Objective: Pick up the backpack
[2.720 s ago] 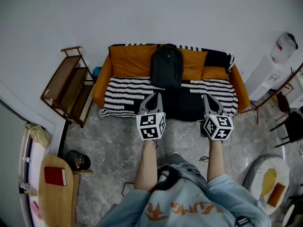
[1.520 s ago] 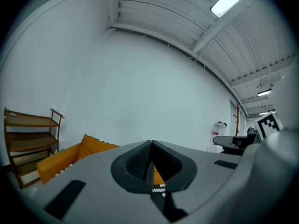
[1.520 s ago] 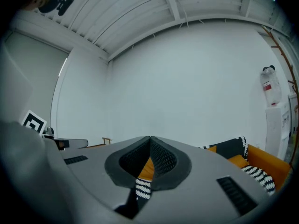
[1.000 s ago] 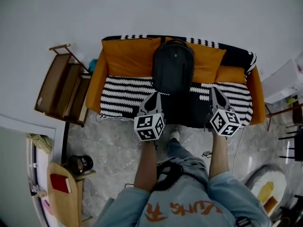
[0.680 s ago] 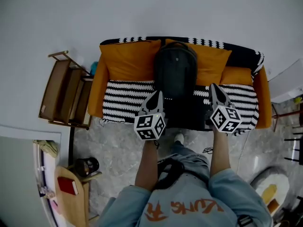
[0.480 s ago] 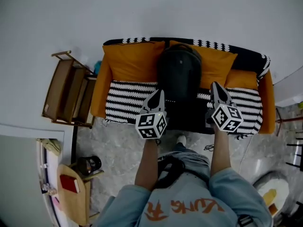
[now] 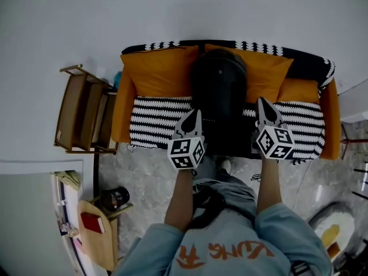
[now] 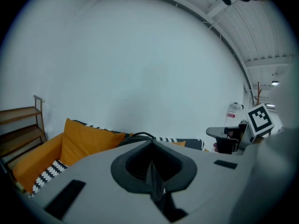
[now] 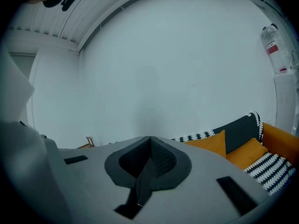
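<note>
The black backpack [image 7: 218, 91] is seen upright at upper centre of the head view, propped against the sofa [image 7: 155, 125]. The left gripper [image 7: 194, 115] and right gripper [image 7: 262, 102] are positioned just below it, one on each side. Both are closed and empty.

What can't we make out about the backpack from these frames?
- Head view: backpack straps and zips are too dark and small to tell; its base merges with the dark sofa cover.
- Left gripper view: the left tongs hide all but the backpack's top loop.
- Right gripper view: the right tongs hide the backpack entirely.
</note>
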Available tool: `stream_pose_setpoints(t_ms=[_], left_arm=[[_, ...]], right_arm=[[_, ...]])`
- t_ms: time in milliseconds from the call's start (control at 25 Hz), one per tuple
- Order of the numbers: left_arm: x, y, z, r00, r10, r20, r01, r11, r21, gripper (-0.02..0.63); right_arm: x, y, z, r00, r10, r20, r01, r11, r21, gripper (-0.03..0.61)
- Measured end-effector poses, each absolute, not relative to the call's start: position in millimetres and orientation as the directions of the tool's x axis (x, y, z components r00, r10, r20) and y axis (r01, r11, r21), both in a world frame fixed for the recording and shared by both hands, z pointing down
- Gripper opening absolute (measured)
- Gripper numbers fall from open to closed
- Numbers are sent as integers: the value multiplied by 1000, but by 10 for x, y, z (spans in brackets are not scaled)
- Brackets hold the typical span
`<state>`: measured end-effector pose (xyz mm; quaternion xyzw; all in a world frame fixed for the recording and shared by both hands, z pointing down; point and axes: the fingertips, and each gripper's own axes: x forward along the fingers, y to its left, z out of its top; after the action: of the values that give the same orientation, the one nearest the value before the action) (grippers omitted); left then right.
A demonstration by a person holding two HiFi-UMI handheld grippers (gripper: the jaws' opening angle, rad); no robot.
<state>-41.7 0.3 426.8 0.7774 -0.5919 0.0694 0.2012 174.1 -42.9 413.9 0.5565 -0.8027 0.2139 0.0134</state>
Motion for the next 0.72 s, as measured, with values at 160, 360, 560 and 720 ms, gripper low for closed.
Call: stream_pose_setpoints(t_ms=[160, 360, 560, 720], left_arm=[[-415, -92, 4540, 301, -872, 387, -943, -212, 255, 19], [-362, -293, 4804, 325, -848, 418, -936, -223, 273, 20], [-359, -504, 5032, 351, -820, 453, -933, -265, 244, 20], [-459, -657, 5262, 349, -806, 479, -931, -240, 274, 19]], right_arm=[[1687, -479, 4374, -380, -873, 307, -904, 280, -322, -2], [1698, -609, 4621, -364, -857, 364, -917, 263, -300, -2], [1537, -764, 4908, -364, -831, 421, -920, 251, -300, -2], [1412, -877, 5111, -368, -810, 456, -922, 252, -295, -2]])
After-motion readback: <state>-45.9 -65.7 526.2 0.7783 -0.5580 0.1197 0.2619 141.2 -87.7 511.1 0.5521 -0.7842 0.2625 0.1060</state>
